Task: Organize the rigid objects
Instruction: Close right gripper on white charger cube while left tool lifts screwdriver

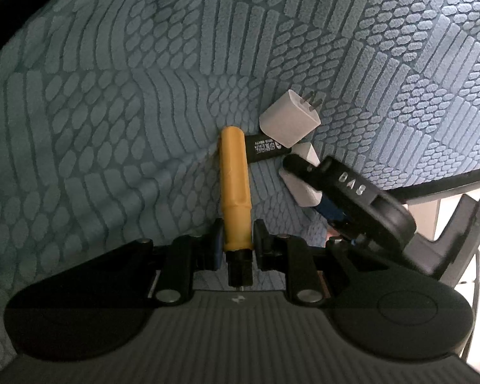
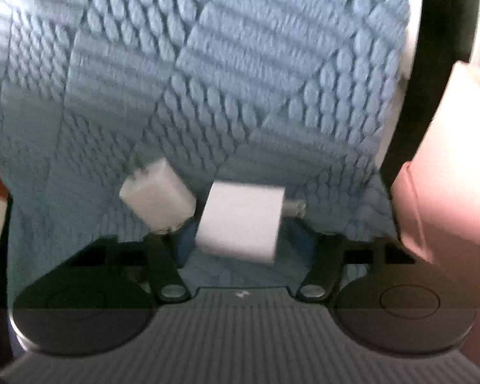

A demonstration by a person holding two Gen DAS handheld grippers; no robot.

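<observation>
Underneath, a blue patterned cloth (image 1: 112,96) with a dark edge covers everything.

Small objects crowd one patch of the blue textured mat (image 1: 112,96); the rest lies open.

A yellow-handled tool (image 1: 235,188), a black stick (image 1: 267,148) and two white plug adapters, one (image 1: 289,123) and another (image 1: 302,177), cluster together beside the right gripper (image 1: 307,172). To the left and beyond them, the mat is bare up to its black border (image 1: 444,185).

Rug (image 1: 112,96): blue cloth, embossed pile, rough. Chargers (image 1: 288,121) ahead-right of left tongs: white plastic, matt. Handle (image 1: 235,185): yellow, matt.
</observation>
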